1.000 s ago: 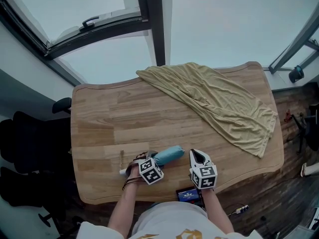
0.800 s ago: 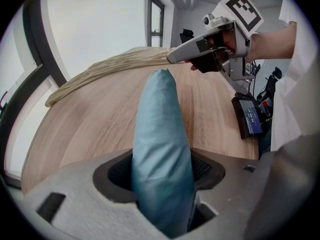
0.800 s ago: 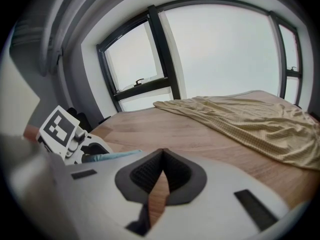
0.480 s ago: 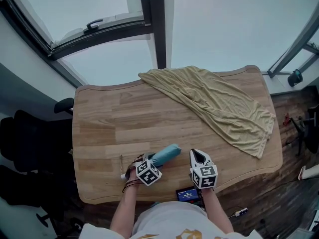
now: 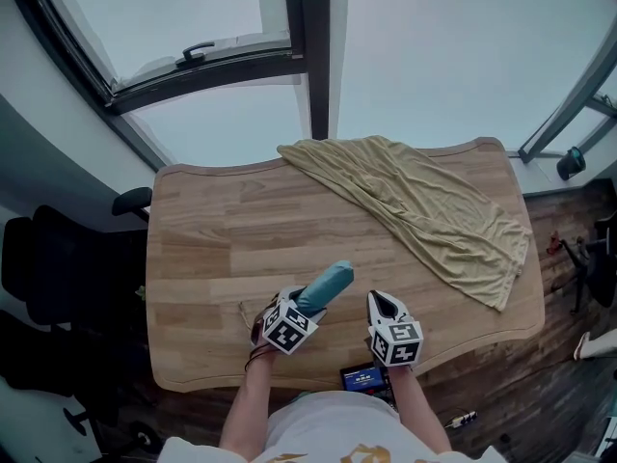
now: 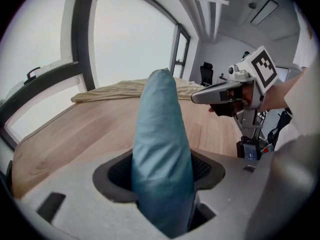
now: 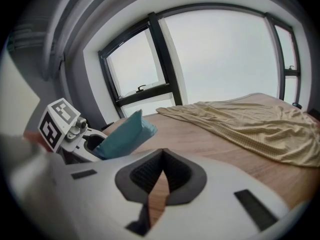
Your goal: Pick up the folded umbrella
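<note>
Folded umbrella [image 5: 325, 285] is pinched in the left gripper [image 5: 304, 309] jaws and held tilted, tip raised off the desk [image 5: 212, 249], near edge. Right gripper [image 5: 384, 304] jaws are pressed together, empty, just to the right.

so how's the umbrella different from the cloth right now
Colour: the umbrella is teal, the cloth olive-tan.
Shape: the umbrella is a tight roll, the cloth is spread loose and wrinkled.
Pose: the umbrella is clamped in the left hand-held gripper, tip tilted up off the table; the cloth lies flat on it, untouched.
Both are fabric.
</note>
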The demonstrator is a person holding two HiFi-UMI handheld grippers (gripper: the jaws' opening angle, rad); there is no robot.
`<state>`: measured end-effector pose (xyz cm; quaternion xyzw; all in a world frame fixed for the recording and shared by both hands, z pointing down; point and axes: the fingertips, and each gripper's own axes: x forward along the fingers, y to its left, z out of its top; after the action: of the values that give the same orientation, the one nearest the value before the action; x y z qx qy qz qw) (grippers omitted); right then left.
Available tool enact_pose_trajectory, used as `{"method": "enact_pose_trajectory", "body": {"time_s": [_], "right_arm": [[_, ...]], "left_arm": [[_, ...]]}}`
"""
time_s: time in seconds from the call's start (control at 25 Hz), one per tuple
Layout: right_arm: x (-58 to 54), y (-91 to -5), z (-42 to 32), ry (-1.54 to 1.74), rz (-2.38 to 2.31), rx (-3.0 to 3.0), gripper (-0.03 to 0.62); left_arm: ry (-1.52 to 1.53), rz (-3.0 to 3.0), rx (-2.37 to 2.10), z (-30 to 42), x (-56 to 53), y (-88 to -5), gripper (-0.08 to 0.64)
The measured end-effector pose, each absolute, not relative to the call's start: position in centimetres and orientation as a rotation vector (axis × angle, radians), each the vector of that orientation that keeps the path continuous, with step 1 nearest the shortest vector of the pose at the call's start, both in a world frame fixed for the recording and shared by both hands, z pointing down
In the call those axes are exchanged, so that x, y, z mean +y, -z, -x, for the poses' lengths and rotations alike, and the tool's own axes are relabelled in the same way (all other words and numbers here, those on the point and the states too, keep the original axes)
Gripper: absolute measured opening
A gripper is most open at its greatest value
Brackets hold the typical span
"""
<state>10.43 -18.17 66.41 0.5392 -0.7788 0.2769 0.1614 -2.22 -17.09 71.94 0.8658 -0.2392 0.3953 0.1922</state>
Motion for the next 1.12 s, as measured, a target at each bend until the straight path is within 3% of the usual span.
{"method": "enact_pose_trajectory", "body": {"time_s": [1.12], "right_arm": [[-17.6, -59.8, -8.1, -0.51, -1.546, -2.307, 0.009]], "left_arm": [[-0.478, -2.529, -1.069, 4.7, -18.8, -60.6, 0.299]]}}
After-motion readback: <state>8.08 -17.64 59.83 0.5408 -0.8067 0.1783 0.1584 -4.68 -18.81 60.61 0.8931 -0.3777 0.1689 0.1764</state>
